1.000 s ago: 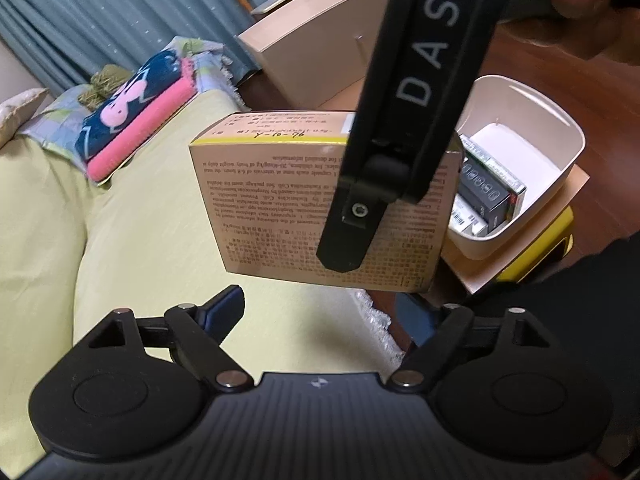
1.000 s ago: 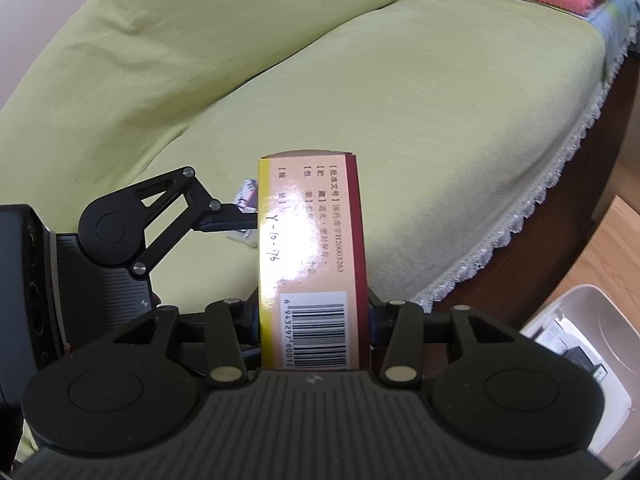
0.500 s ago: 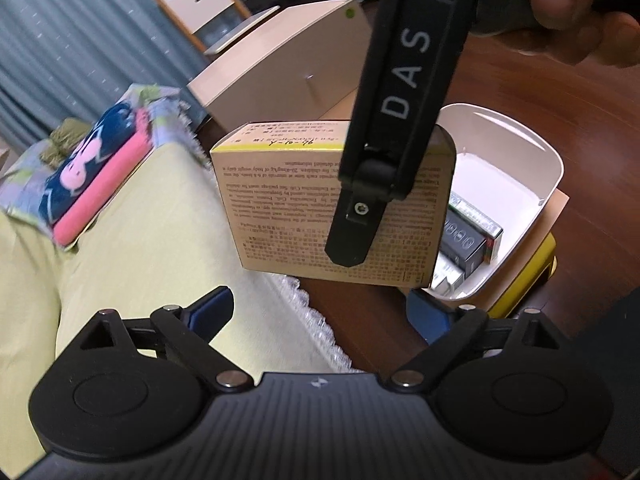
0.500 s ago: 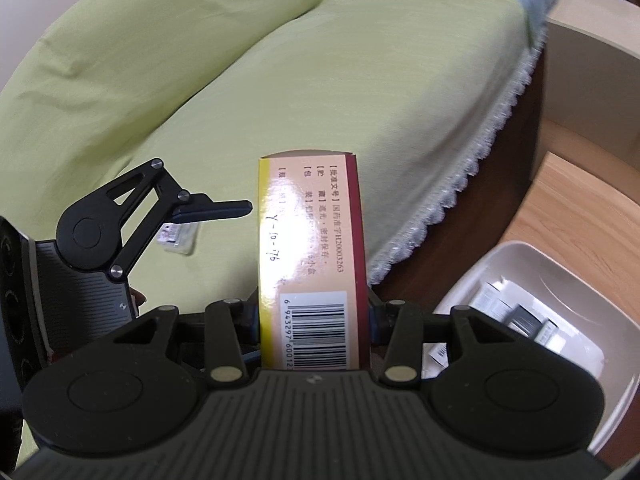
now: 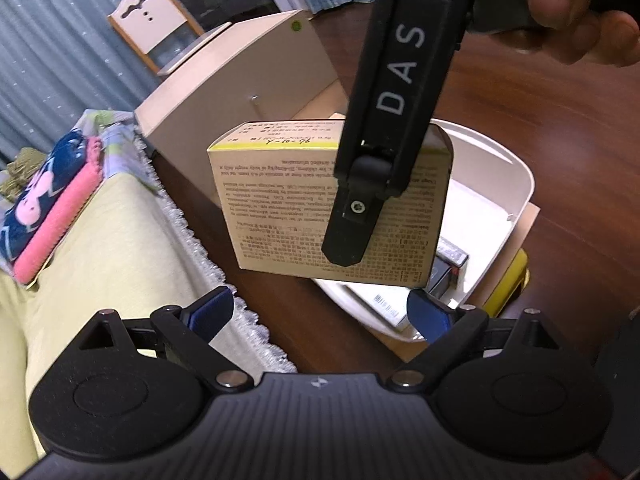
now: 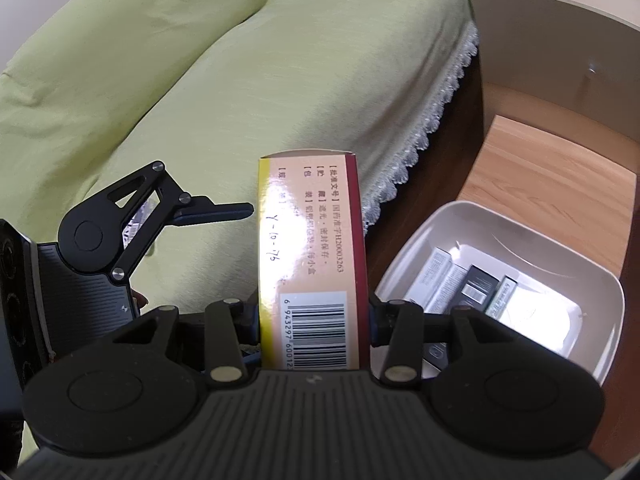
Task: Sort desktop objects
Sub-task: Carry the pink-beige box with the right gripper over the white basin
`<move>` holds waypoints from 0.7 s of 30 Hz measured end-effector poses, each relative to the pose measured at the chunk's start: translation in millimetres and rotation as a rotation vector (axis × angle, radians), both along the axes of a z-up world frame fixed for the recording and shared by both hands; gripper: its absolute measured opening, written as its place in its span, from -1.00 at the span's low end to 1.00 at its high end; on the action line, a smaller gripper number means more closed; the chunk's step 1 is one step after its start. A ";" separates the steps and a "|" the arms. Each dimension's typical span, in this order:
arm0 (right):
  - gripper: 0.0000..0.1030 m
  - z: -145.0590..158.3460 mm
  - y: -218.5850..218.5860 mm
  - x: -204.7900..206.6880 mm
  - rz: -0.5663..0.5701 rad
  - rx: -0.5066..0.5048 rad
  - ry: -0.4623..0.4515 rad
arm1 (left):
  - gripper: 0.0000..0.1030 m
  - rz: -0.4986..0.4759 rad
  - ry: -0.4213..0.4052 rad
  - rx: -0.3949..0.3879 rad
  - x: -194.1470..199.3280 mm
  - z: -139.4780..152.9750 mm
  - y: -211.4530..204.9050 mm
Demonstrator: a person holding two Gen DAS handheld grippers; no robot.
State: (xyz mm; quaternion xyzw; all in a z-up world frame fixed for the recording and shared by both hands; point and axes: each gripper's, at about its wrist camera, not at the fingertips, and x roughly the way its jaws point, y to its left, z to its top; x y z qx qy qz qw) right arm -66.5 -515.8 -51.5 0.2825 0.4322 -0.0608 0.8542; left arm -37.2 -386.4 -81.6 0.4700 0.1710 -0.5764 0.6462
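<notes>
While clamped, one medicine box, one tray

Green-covered sofa — perhaps curtains behind.

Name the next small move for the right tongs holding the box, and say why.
Probably carry the medicine box rightward over the white bin before releasing: the right tongs grip it above the table edge, and similar packs already lie in that bin.
</notes>
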 end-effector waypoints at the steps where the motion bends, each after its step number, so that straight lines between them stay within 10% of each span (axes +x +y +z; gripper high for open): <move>1: -0.22 -1.6 -2.1 -3.7 -0.011 0.002 0.001 | 0.84 -0.008 0.006 0.001 -1.6 -1.4 -2.5; 21: -0.22 -45.8 -47.7 -61.1 -0.265 0.018 0.083 | 0.84 -0.203 0.008 -0.004 -28.3 -37.8 -55.6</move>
